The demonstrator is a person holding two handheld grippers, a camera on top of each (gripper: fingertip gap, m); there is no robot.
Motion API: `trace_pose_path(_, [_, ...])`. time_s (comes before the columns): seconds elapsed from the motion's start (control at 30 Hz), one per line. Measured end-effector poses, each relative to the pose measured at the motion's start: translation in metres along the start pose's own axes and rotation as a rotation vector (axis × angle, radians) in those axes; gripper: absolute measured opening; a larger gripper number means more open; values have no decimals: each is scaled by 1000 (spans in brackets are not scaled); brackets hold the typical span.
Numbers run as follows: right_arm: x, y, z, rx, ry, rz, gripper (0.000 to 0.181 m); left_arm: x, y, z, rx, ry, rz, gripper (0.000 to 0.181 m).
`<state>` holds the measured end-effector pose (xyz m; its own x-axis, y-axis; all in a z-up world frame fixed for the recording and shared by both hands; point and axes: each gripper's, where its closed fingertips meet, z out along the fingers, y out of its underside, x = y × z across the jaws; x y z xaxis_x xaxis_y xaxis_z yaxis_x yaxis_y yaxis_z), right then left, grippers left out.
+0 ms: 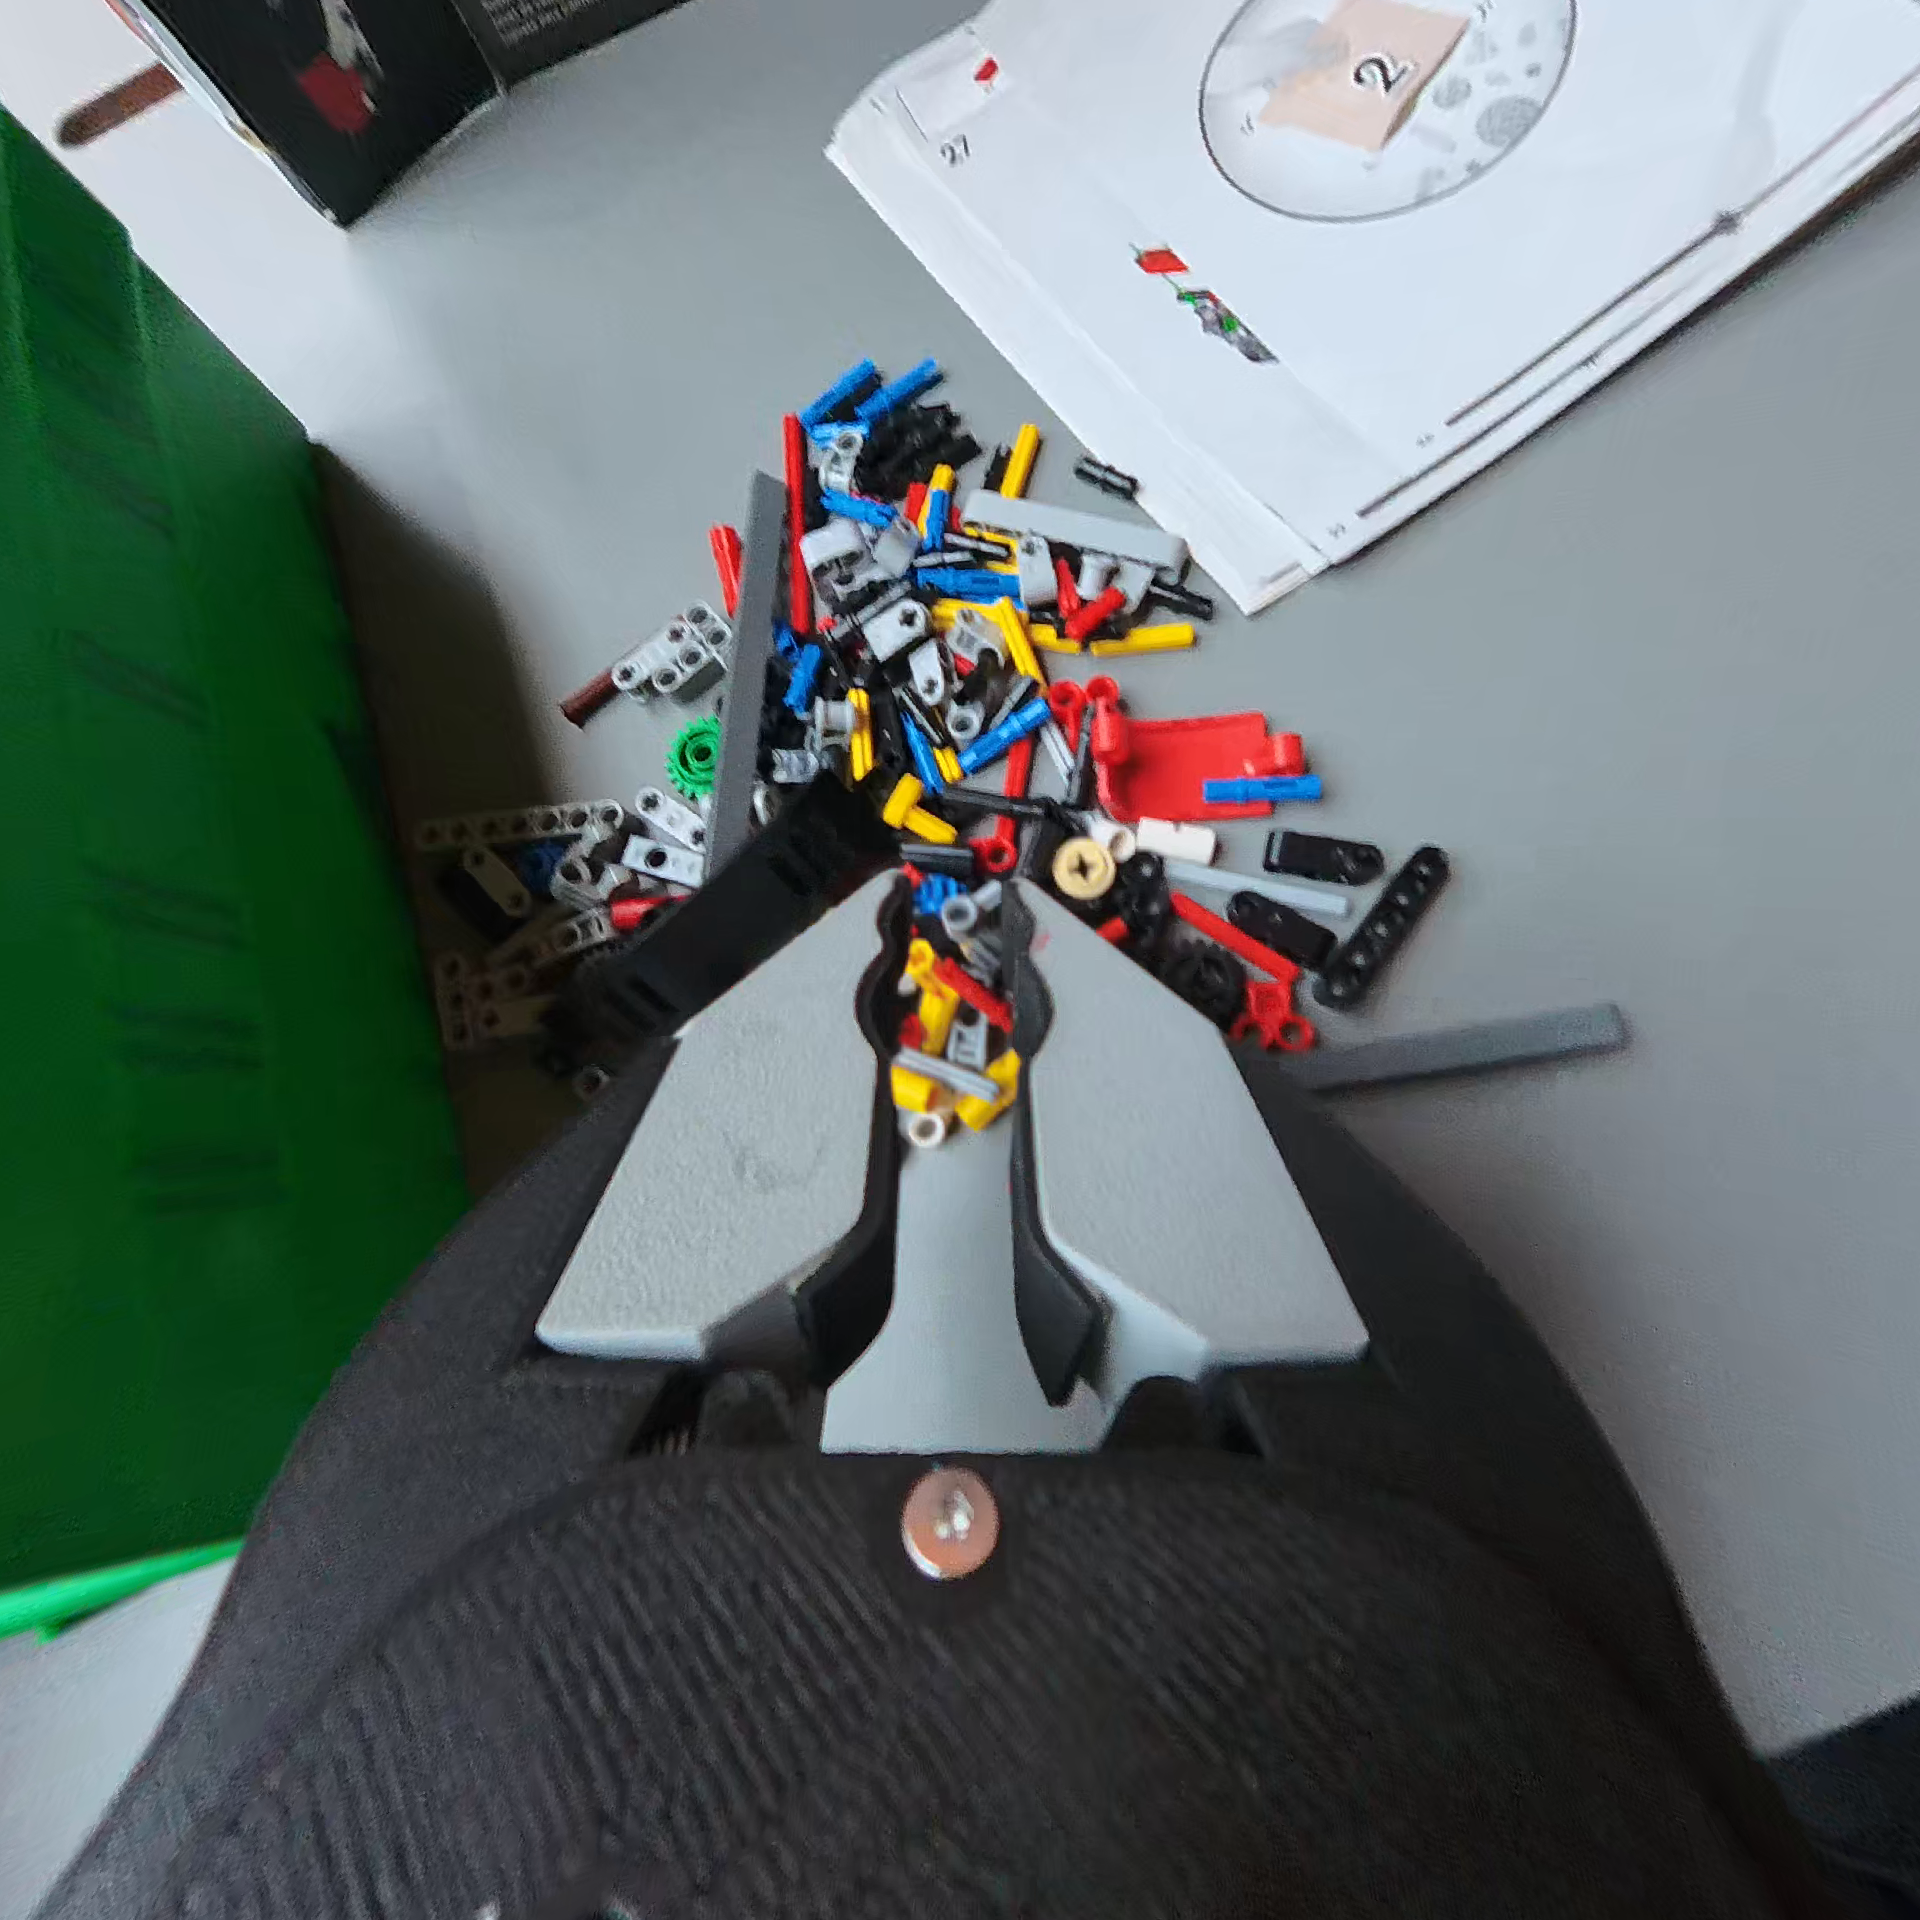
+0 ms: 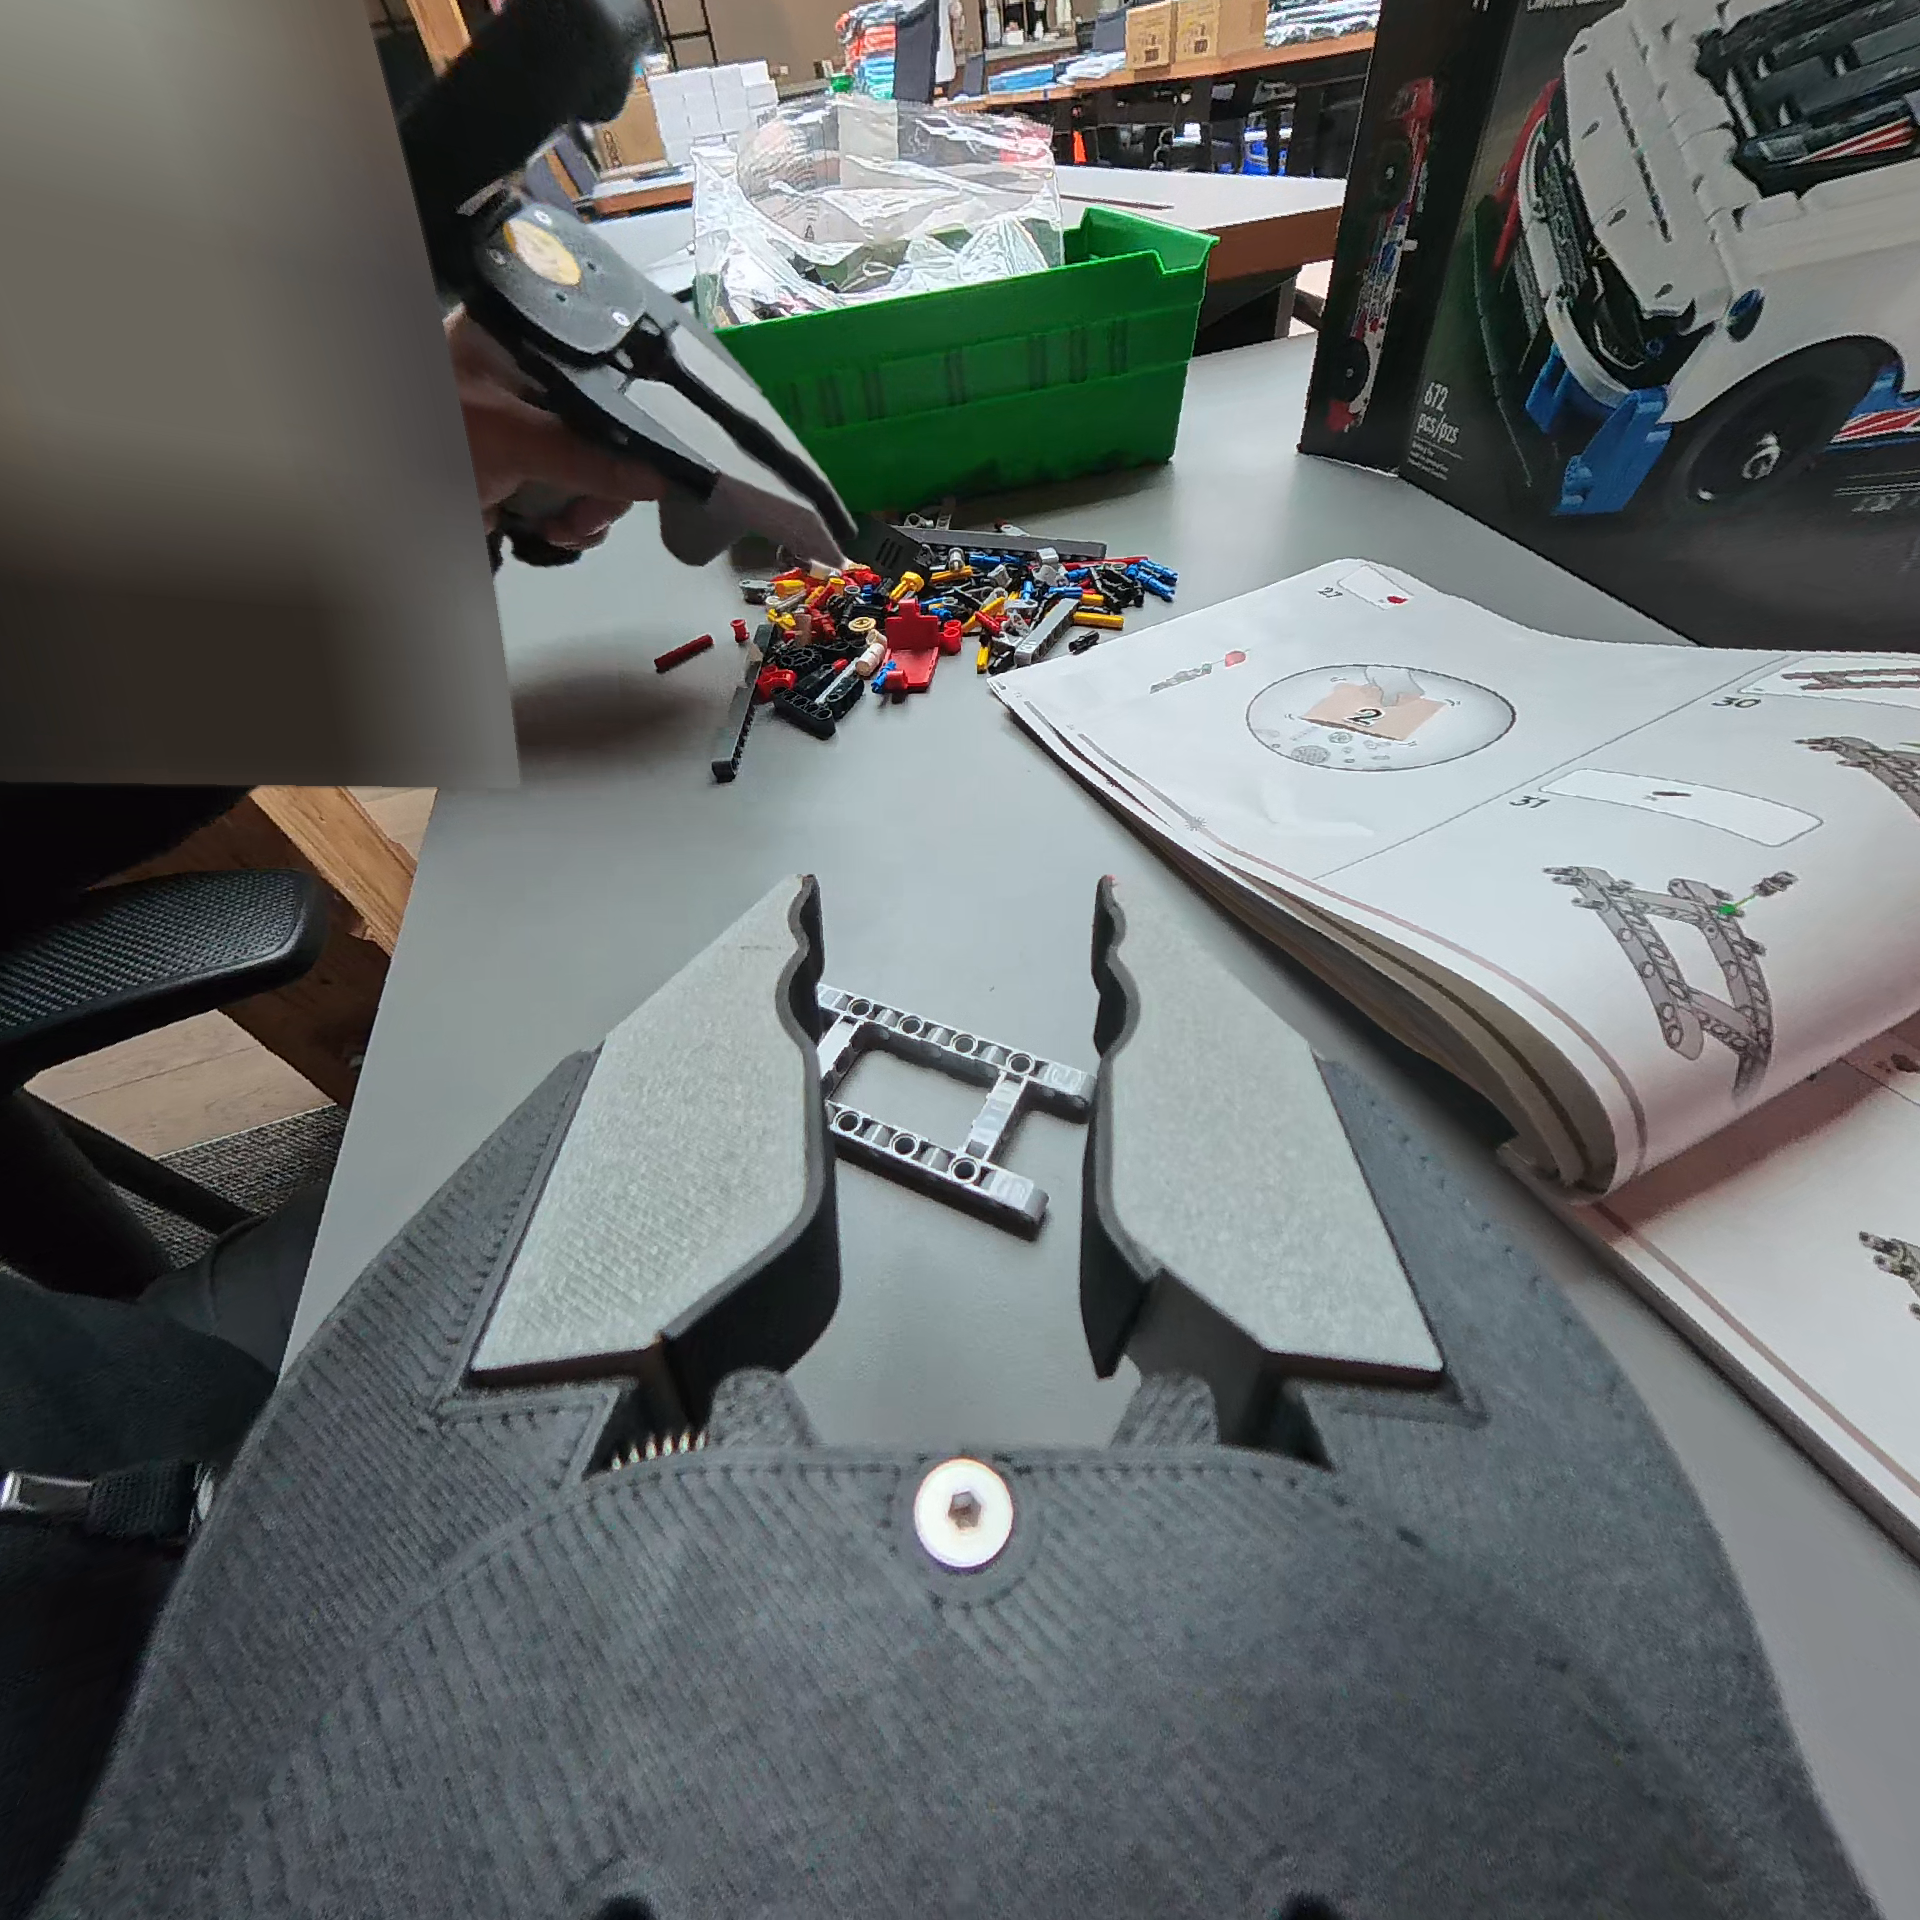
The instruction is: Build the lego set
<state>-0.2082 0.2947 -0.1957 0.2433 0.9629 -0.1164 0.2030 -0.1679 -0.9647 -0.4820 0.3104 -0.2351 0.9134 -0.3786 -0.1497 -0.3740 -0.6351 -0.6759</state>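
Observation:
A pile of small loose lego pieces [image 1: 935, 675] in red, blue, yellow, black and grey lies on the grey table; it also shows in the right wrist view [image 2: 935, 623]. My left gripper [image 1: 956, 894] hangs low over the near edge of the pile, its jaws a narrow gap apart, with nothing clearly held; in the right wrist view [image 2: 842, 556] its tips touch the pile's left end. My right gripper [image 2: 956, 904] is open and empty, just above a grey ladder-shaped beam frame [image 2: 935, 1039] lying flat on the table between its fingers.
An open instruction booklet [image 2: 1455, 831] lies to the right of the pile, also in the left wrist view [image 1: 1351, 260]. A green bin [image 2: 987, 395] with plastic bags stands behind the pile. The set's box [image 2: 1662, 260] stands at the back right. A chair armrest [image 2: 156, 956] is off the table's left edge. Spacing between my two grippers at the tips: around 30 cm.

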Motion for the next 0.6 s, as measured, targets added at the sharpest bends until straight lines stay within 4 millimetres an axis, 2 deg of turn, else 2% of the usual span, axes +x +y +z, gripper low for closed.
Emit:
trace_pose_path(0.17, [1, -1, -1, 6, 1, 5, 49, -5, -15, 17, -18, -17, 51, 17])
trace_pose_path(0.33, [0, 0, -1, 5, -9, 12, 49, 4, -25, 24, -33, 34, 97, 17])
trace_pose_path(0.5, [0, -1, -1, 10, -11, 11, 48, -5, -18, 33, -123, 43, 131, 14])
trace_pose_path(0.6, [0, -1, -1, 10, -14, 15, 48, -4, -15, 34, -157, 80, 105, 14])
